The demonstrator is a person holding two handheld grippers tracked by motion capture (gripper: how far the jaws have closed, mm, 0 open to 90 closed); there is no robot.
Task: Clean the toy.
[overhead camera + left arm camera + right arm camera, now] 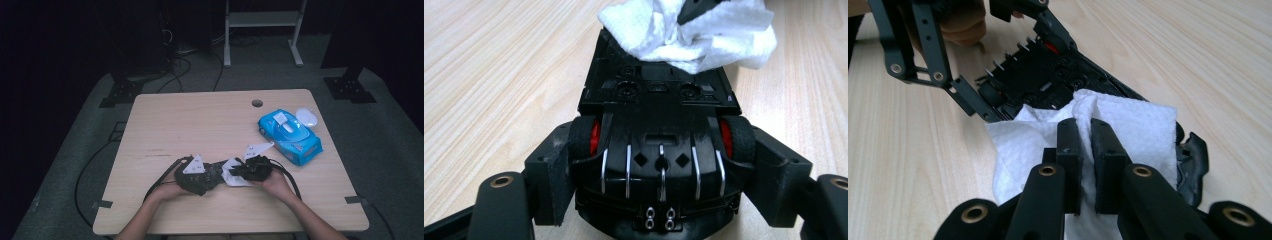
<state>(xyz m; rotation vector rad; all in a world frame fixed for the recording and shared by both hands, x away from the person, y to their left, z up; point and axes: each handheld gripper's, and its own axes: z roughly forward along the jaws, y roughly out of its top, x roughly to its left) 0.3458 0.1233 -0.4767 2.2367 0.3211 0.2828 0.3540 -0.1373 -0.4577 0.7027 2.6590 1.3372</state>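
Note:
A black toy car [659, 150] with red wheel hubs is turned underside up, and my left gripper [661, 172] is shut on it across the rear wheels. My right gripper [1085, 140] is shut on a crumpled white wipe [1143, 125] and presses it onto the car's [1048, 75] far end. In the high view both grippers meet at the table's front middle, left gripper [212, 172] and right gripper [242, 170] tip to tip, with the wipe [234, 177] between them. I cannot tell whether the car rests on the wood or hangs just above it.
A blue pack of wipes [290, 136] lies at the right of the wooden table [175, 120], with a white oval lid [307, 117] behind it. A cable hole [257, 103] sits near the far edge. Black cables trail from both grippers.

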